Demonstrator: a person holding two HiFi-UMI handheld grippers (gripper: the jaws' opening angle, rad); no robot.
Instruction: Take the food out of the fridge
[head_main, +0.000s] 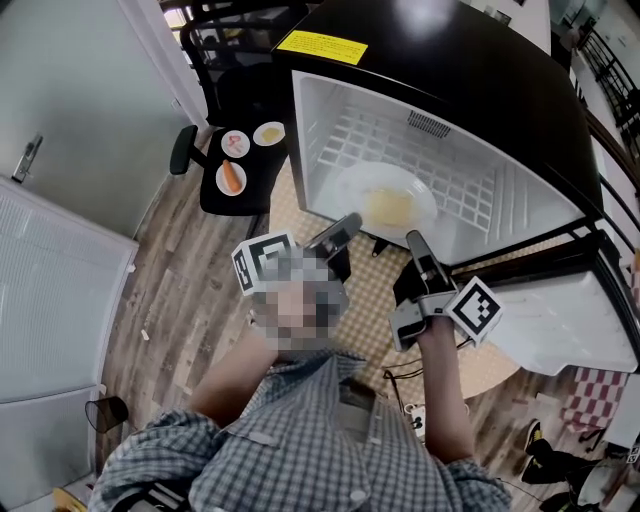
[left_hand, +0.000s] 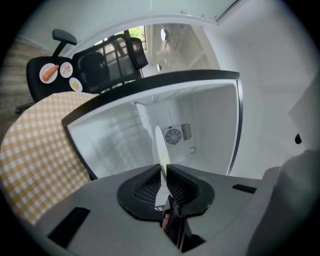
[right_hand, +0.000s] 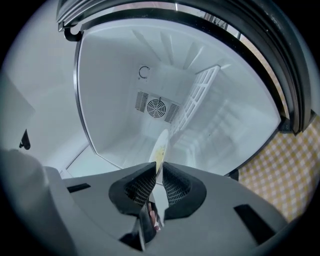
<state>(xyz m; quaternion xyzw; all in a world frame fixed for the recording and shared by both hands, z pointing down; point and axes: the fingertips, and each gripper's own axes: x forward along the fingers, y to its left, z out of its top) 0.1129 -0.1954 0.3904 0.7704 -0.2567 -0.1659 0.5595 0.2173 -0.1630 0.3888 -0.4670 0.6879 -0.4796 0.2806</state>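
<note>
A white plate (head_main: 385, 200) with a yellow piece of food (head_main: 390, 207) on it sits at the mouth of the open mini fridge (head_main: 330, 120), over its wire shelf. My left gripper (head_main: 345, 228) is shut on the plate's near left rim and my right gripper (head_main: 415, 243) on its near right rim. In the left gripper view the plate (left_hand: 159, 145) shows edge-on, pinched between the jaws of the gripper (left_hand: 163, 167). In the right gripper view the plate (right_hand: 160, 145) again stands edge-on in the shut gripper (right_hand: 159, 167).
The fridge stands on a table with a yellow checked cloth (head_main: 296, 215); its door (head_main: 560, 320) hangs open at the right. Left of it a black office chair (head_main: 215, 190) carries three small plates of food (head_main: 231, 178). A large white appliance (head_main: 50, 300) fills the left side.
</note>
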